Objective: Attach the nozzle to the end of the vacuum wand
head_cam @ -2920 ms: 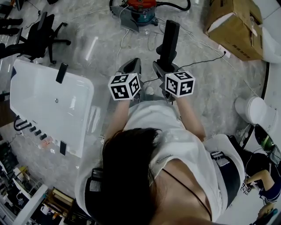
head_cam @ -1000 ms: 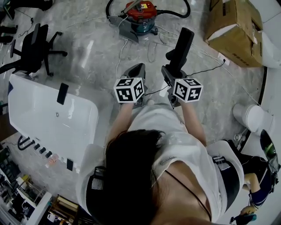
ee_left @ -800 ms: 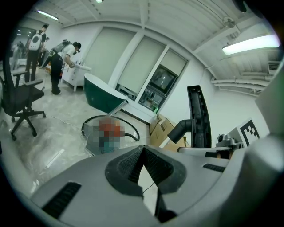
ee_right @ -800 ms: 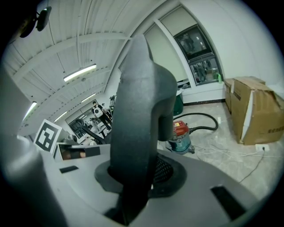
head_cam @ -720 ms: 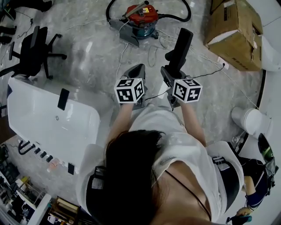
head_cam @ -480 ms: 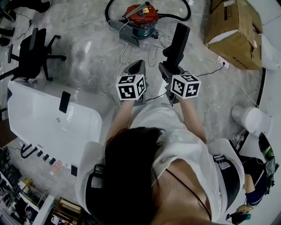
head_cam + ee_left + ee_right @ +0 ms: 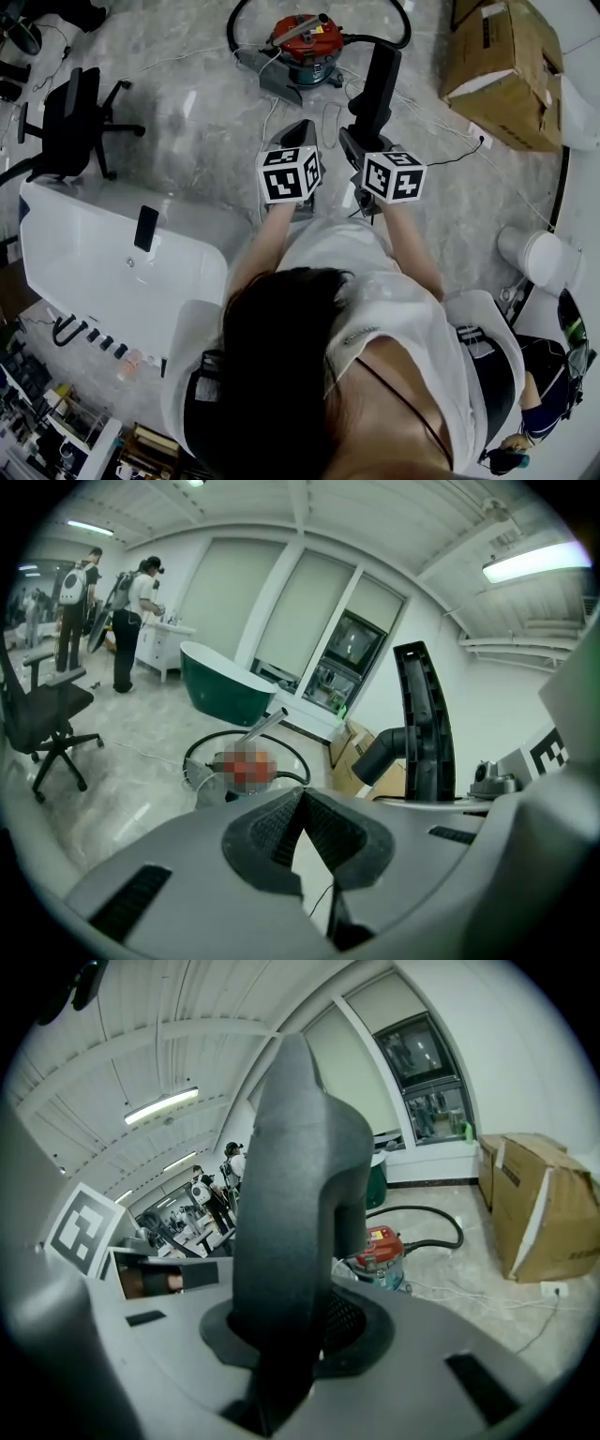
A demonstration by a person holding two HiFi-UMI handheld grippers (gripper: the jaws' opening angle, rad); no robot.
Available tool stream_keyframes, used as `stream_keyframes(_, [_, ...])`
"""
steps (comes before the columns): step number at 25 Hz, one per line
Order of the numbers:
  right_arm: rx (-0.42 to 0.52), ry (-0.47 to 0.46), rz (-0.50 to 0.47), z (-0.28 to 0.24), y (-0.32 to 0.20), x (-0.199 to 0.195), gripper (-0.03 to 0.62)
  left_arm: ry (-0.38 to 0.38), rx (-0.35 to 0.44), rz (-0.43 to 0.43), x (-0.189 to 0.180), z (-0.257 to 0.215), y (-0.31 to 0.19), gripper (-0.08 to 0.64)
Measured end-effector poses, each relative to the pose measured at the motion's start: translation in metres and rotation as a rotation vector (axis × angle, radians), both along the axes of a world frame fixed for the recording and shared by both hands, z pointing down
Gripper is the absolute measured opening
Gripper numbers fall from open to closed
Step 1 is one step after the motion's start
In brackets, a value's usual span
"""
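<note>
My right gripper [image 7: 362,142] is shut on a black vacuum nozzle [image 7: 380,80], which stands up from the jaws and points away from me. In the right gripper view the nozzle [image 7: 291,1185] fills the middle, clamped in the right gripper [image 7: 300,1335]. My left gripper [image 7: 301,134] [image 7: 302,803] is shut and holds nothing. Ahead on the floor stands the red vacuum canister [image 7: 306,39] [image 7: 382,1247]. A metal wand [image 7: 302,27] [image 7: 263,726] sticks up from it, and a black hose [image 7: 375,37] runs off to the right.
A white bathtub [image 7: 112,248] lies on the left, with a black office chair [image 7: 73,117] beyond it. A cardboard box [image 7: 502,56] sits at the far right. Thin cables [image 7: 441,108] cross the marble floor. Two people [image 7: 141,621] stand far off.
Both grippers have moved forward together toward the red vacuum, which now lies closer in the head view. The nozzle stays clamped in the right gripper; the left stays shut.
</note>
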State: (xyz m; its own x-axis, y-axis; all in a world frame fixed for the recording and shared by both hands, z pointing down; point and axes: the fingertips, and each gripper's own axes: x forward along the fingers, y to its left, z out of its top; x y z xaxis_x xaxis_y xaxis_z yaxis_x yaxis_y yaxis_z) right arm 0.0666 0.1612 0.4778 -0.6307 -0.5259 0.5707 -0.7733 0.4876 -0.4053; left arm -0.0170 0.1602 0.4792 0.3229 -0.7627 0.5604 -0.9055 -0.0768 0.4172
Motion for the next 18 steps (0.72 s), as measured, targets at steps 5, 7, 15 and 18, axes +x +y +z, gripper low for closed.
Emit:
stream_keyframes(5, [0.001,0.014,0.016,0.003,-0.017,-0.015,0.087,-0.029,-0.001,0.028,-0.012,0.002,-0.014,0.003])
stream_keyframes(7, [0.005,0.021,0.019,0.003,-0.025,-0.022,0.087,-0.041,0.005,0.035,-0.019,0.001,-0.021,0.003])
stream_keyframes(15, [0.009,0.016,0.040,0.008,-0.040,-0.048,0.087,-0.023,0.001,0.091,-0.039,0.004,-0.038,0.003])
stream_keyframes(18, [0.017,0.020,0.028,0.008,-0.044,-0.056,0.087,-0.033,0.004,0.101,-0.047,0.007,-0.045,0.003])
